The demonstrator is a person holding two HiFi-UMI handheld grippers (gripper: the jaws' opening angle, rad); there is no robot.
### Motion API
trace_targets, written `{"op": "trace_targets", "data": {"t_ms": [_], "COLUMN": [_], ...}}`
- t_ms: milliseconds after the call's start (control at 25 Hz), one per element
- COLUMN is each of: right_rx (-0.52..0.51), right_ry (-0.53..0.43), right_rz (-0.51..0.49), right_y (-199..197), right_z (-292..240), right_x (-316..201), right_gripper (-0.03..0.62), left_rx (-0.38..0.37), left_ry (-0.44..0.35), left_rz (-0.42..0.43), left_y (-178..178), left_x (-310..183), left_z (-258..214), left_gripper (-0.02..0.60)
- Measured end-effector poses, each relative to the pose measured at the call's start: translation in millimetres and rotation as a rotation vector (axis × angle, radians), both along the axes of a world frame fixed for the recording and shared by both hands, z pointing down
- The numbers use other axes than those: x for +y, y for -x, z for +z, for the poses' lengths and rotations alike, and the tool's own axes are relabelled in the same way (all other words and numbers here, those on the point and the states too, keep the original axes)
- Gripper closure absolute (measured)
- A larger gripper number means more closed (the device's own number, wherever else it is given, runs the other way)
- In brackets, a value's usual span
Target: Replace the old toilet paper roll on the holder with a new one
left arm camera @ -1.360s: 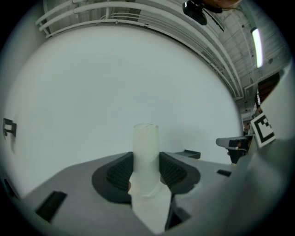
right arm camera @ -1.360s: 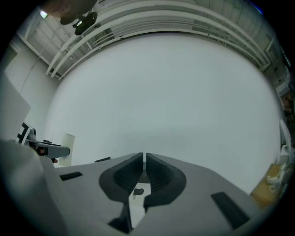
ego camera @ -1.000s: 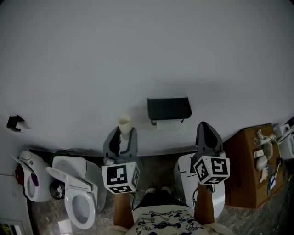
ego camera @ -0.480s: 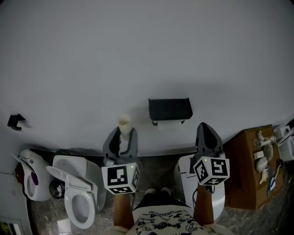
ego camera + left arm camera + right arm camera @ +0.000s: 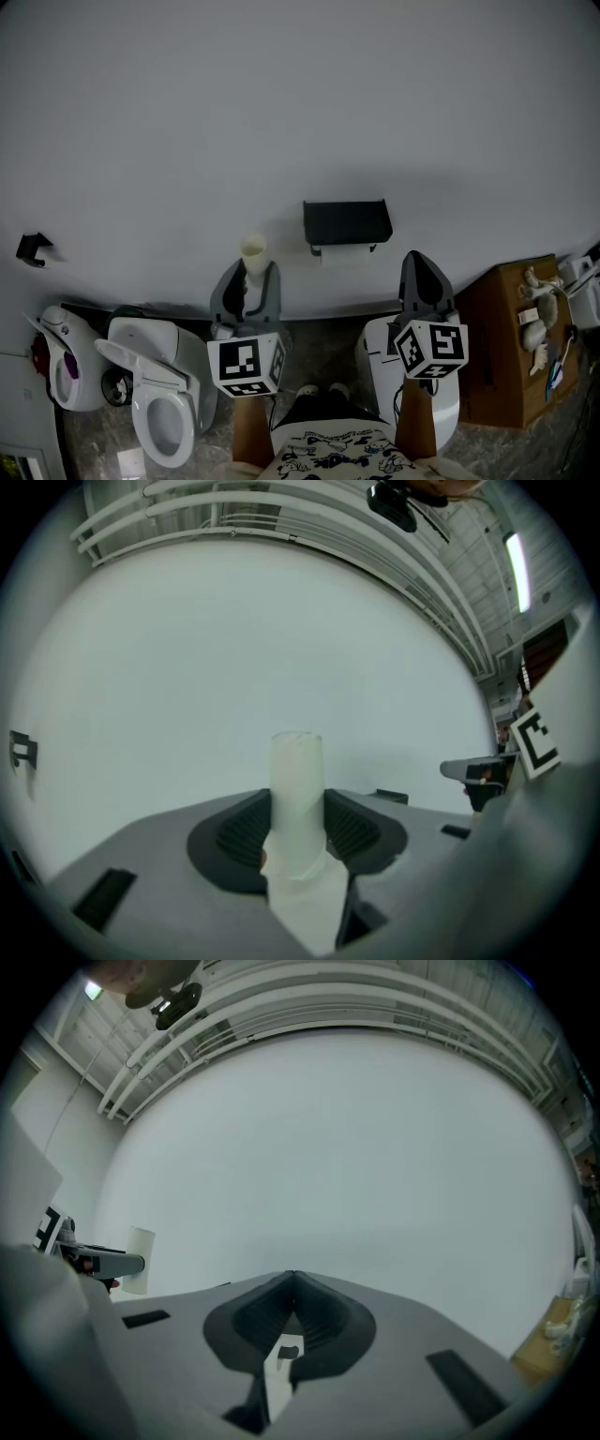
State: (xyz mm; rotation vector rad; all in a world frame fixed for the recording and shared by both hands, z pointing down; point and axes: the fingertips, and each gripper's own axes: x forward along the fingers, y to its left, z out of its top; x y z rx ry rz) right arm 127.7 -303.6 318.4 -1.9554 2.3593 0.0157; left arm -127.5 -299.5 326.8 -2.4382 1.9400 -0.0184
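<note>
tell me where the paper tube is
Head view, left of centre: the paper tube stands upright in the left gripper, left of the black holder.

A plain pale wall (image 5: 300,112) fills most of the view. Below it lies a speckled grey floor (image 5: 323,349), with white toilets (image 5: 157,398) at left and a brown cabinet (image 5: 506,342) at right.

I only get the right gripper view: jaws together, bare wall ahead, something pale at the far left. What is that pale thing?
Observer: A pale tube, upright. The left gripper view shows the left gripper with both jaws pressed on it.
Operator: Where is the holder?
Observer: In the head view, a black holder hangs on the wall straight ahead of the person.
Operator: Is it empty?
Observer: No, a white roll shows under its cover.
</note>
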Motion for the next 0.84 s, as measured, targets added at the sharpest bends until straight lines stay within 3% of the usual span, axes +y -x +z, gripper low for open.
{"op": "trace_targets", "data": {"t_ms": [840], "right_rx": [0.007], "right_ry": [0.007], "right_rz": [-0.005], "right_y": [-2.2], "right_z": [1.6], "right_x": [-0.2], "right_gripper": [0.574], "left_rx": [-0.004], "left_ry": [-0.001], "left_rz": [-0.005], "left_y": [-0.7], "left_x": [0.4], "left_z": [0.0], "left_gripper": [0.399]}}
